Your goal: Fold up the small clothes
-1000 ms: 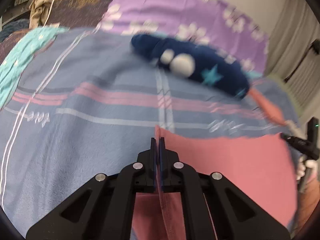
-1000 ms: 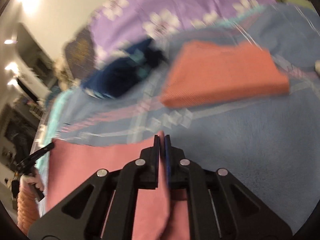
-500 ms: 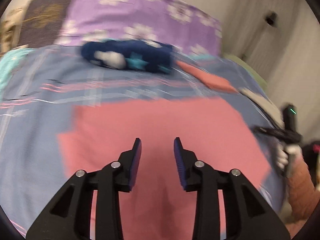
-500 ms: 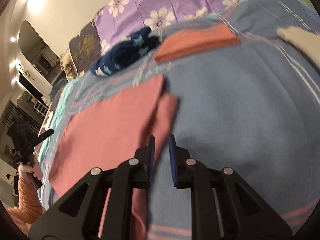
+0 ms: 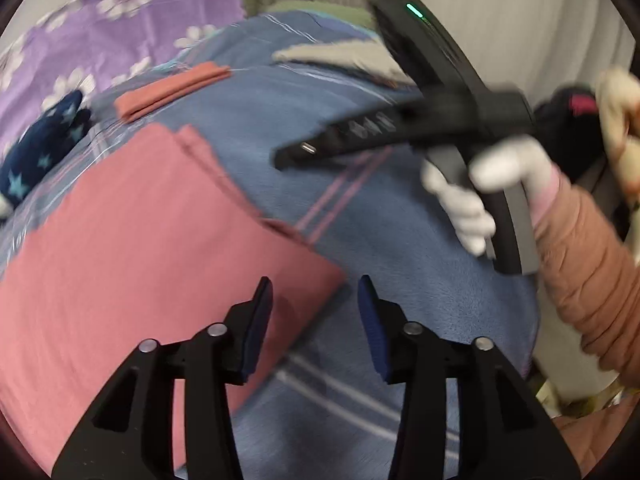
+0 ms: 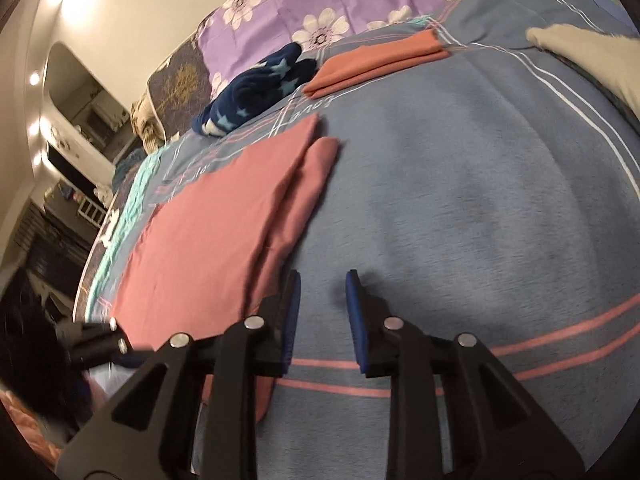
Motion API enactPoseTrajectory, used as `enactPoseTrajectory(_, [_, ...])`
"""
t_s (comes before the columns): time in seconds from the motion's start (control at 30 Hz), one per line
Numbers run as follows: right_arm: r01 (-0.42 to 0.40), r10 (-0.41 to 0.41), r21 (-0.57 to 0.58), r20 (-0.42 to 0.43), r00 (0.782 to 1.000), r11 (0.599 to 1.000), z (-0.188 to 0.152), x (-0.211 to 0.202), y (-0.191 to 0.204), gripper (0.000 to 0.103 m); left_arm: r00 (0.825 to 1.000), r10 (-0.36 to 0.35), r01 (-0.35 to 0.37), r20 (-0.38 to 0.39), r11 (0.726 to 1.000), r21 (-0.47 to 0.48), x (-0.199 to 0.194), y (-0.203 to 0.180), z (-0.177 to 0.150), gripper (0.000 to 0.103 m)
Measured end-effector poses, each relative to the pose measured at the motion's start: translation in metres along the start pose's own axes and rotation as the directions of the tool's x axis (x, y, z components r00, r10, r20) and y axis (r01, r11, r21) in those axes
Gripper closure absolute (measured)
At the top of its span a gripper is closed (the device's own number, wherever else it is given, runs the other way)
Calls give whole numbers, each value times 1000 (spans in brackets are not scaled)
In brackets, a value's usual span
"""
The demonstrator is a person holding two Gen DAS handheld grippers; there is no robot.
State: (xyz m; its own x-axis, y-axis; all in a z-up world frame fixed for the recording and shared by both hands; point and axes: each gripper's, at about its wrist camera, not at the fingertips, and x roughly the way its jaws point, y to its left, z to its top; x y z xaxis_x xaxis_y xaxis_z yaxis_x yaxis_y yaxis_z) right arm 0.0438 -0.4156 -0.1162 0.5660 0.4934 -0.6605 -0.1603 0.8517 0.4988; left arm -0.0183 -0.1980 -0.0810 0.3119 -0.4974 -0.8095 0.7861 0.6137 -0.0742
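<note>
A pink garment [image 5: 132,248] lies flat on the blue blanket [image 5: 400,232], folded, with a narrow part sticking out along its right edge [image 6: 316,172]. My left gripper [image 5: 316,300] is open and empty, above the garment's near right corner. My right gripper [image 6: 322,294] is open and empty, just right of the garment's [image 6: 212,232] near edge. The right gripper also shows in the left wrist view [image 5: 384,128], held by a white-gloved hand [image 5: 476,188].
A folded orange cloth [image 6: 380,60] and a dark blue star-patterned garment [image 6: 256,96] lie at the far side of the blanket. A beige cloth [image 6: 592,56] lies at the far right. A purple flowered cover [image 6: 344,4] lies behind. Curtains [image 5: 500,12] hang to the right.
Both grippers were shut on the pink garment's edge a second ago. They have let go and opened, the garment now lies folded flat, and both grippers have drawn back toward its near side.
</note>
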Motion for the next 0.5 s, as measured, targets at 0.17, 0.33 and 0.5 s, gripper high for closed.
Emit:
enactPoseTrajectory(0.17, [-37,37,1,-7,999,999,16,9,-7,76,995,88,-85,-51,995,58,15,-17,3,51])
enactPoseTrajectory(0.33, [-84,86,34,-35,996,996,41,33,-12,73,980,180,-170,-84,979,110,29,-24,6,50])
enactPoseTrajectory(0.5, [-90,94,47,-70,993,995,70,60,-13,74,981,167,-159,-98,984,84,36,-17,8,55])
